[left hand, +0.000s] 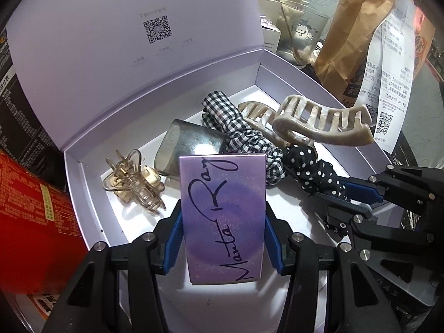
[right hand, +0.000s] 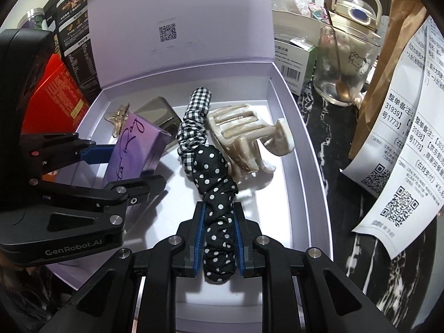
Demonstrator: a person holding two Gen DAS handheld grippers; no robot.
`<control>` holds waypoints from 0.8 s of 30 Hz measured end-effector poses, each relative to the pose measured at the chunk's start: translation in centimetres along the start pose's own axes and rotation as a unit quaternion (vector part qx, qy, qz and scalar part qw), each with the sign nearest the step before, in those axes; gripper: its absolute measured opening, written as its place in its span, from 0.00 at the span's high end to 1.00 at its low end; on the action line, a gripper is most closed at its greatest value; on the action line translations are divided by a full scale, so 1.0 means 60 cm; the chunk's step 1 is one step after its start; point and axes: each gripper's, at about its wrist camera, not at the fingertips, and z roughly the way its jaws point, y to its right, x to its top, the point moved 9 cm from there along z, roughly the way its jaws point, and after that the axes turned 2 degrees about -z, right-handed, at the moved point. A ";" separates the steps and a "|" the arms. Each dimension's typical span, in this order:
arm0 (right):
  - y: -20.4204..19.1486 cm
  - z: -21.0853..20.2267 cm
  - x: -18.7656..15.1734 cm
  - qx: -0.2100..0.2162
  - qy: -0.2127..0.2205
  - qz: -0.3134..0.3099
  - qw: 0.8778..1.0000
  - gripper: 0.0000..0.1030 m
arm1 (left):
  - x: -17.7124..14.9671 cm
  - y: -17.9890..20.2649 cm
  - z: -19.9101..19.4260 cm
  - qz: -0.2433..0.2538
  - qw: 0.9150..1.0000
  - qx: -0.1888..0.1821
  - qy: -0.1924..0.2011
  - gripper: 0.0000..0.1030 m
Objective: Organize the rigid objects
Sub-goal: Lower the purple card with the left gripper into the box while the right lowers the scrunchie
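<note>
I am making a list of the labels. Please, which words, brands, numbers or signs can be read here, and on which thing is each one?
"Manta Ray", handwritten: purple box in the left tool.
"GenRobot.AI": body of that left tool, right wrist view.
"1773" and "31939": long receipt.
QR codes: receipt and open lid; not decodable.
Print on red carton, black carton and lid: too small to read.

Right tool point(right hand: 219, 238) at bottom center, blue pads against a black polka-dot scrunchie point(right hand: 215, 194), which lies in an open lavender box point(right hand: 305, 149). Left tool point(right hand: 130, 161) at left clamps a purple card box point(right hand: 133, 144). Mid-frame in the box: gingham scrunchie point(right hand: 194, 119), beige claw clip point(right hand: 244, 138), grey case point(right hand: 158, 113). Receipts point(right hand: 399, 144) at right.
</note>
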 end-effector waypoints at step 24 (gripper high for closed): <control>0.023 -0.124 0.030 -0.050 0.074 0.000 0.996 0.59 | 0.021 -0.002 -0.102 -0.008 0.998 -0.016 0.059 0.50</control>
